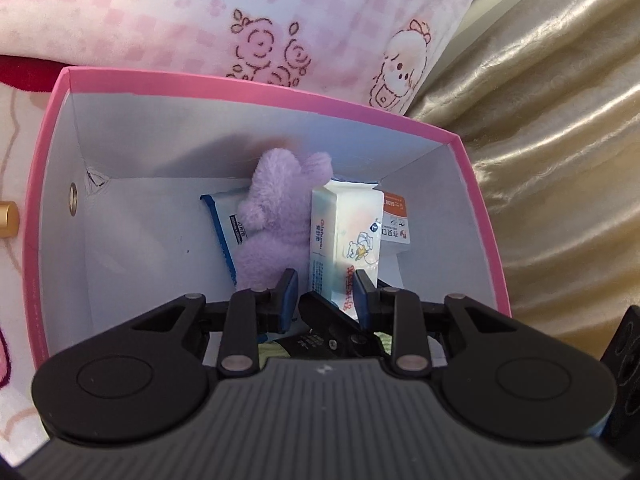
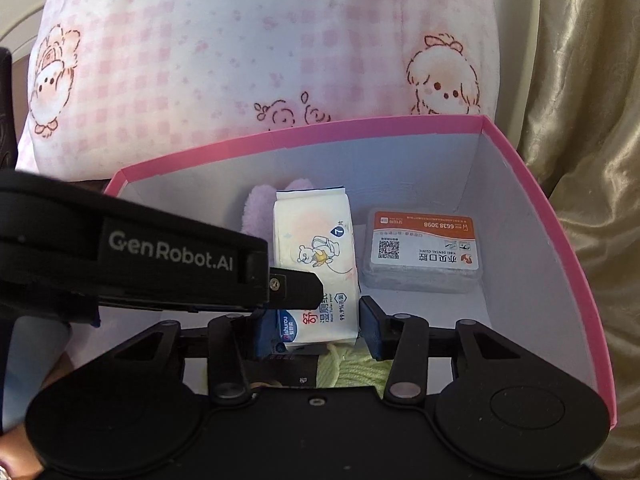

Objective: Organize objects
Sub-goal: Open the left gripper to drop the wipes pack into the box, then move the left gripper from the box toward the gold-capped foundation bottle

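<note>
Blue-padded, the left gripper (image 1: 326,294) hangs inside the pink box (image 1: 48,152), jaws apart, a black object between them. Ahead, the wet-wipes pack (image 1: 344,236) stands on edge beside a purple plush (image 1: 276,216), its long axis running away from the camera. Pink checked bedding (image 1: 200,12) and gold curtain (image 1: 560,120) surround the box.

From the right wrist, the right gripper (image 2: 316,330) straddles the pack's (image 2: 314,256) near end, jaws open; contact is unclear. A grey dental case (image 2: 424,252) lies alongside.
</note>
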The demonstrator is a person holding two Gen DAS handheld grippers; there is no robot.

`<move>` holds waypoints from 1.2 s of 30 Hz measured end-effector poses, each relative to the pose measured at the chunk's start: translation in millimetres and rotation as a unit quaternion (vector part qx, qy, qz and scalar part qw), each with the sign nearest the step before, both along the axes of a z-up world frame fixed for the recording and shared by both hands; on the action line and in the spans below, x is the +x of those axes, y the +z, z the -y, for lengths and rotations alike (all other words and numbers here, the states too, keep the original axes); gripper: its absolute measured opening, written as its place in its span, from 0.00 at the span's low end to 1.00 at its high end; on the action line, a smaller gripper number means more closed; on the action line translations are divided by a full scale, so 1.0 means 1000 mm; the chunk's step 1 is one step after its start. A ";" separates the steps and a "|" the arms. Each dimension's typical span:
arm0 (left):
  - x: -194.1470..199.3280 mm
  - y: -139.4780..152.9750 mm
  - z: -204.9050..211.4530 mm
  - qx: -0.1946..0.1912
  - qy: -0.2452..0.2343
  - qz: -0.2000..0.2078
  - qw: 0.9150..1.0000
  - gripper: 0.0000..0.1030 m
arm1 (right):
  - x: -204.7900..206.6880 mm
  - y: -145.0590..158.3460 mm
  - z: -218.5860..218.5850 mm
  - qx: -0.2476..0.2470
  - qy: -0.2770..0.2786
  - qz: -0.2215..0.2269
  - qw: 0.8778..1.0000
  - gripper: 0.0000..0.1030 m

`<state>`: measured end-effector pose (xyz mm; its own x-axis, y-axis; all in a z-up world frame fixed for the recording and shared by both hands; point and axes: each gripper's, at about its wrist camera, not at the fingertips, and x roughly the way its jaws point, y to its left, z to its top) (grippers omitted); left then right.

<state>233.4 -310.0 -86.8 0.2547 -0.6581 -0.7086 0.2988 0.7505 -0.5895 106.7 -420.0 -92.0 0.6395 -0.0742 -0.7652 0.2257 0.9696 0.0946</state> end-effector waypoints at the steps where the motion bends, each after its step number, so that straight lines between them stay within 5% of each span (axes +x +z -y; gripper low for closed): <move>1: -0.001 0.003 -0.003 0.000 0.003 0.005 1.000 0.28 | -0.002 0.002 -0.002 -0.006 0.003 0.002 1.000 0.53; 8: -0.013 0.042 -0.025 0.022 -0.003 0.052 0.998 0.46 | -0.026 0.031 -0.005 -0.009 -0.001 0.039 0.999 0.59; 21: -0.072 0.092 -0.097 0.106 -0.012 0.058 0.993 0.53 | -0.090 0.093 -0.046 -0.037 0.023 0.064 0.997 0.62; 36: -0.114 0.138 -0.200 0.129 0.024 0.079 0.988 0.55 | -0.129 0.140 -0.109 0.003 0.105 0.066 0.992 0.66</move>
<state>119.2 -110.4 51.1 0.4024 -0.4457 -0.7997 0.3334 0.8848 -0.3254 -22.5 -310.7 48.0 0.7353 0.0751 -0.6736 0.0038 0.9934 0.1149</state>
